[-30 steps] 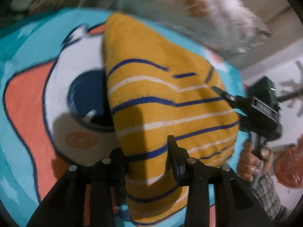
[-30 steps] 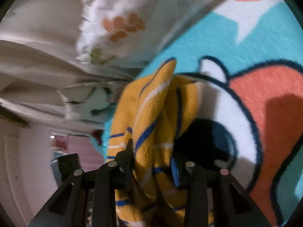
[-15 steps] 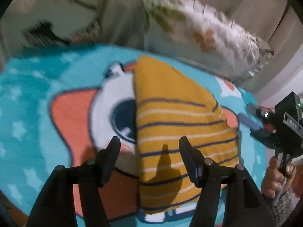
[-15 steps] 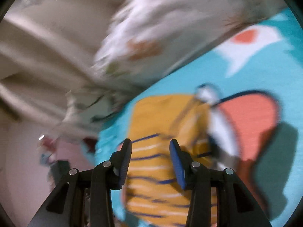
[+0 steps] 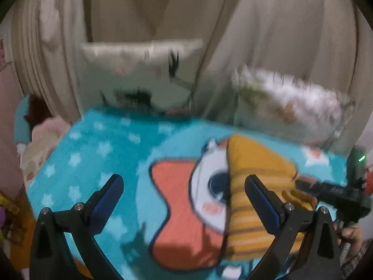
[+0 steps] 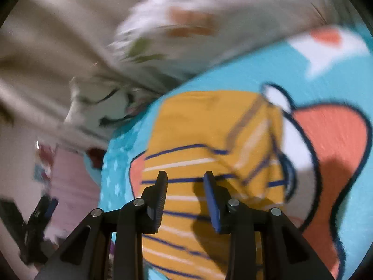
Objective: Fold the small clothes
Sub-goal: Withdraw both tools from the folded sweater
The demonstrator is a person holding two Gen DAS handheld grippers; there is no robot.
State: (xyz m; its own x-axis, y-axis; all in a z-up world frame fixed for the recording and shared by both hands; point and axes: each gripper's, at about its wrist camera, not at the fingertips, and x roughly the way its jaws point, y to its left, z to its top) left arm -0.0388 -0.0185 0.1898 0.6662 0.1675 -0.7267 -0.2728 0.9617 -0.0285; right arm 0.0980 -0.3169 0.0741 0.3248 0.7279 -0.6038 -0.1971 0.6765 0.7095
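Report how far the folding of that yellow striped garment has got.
Done: the yellow striped garment lies folded over on the turquoise cartoon blanket, one layer doubled across its right side. In hand: nothing; the left hand-held gripper is open, clear of the cloth, and the right hand-held gripper hangs open above the stripes. Left: perhaps another fold or tidying; blur hides whether the edges line up.

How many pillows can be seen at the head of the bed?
2. One white pillow with dark markings leans against the curtain at the middle; one fluffy floral pillow lies to its right, behind the folded yellow striped garment. Blur may hide others.
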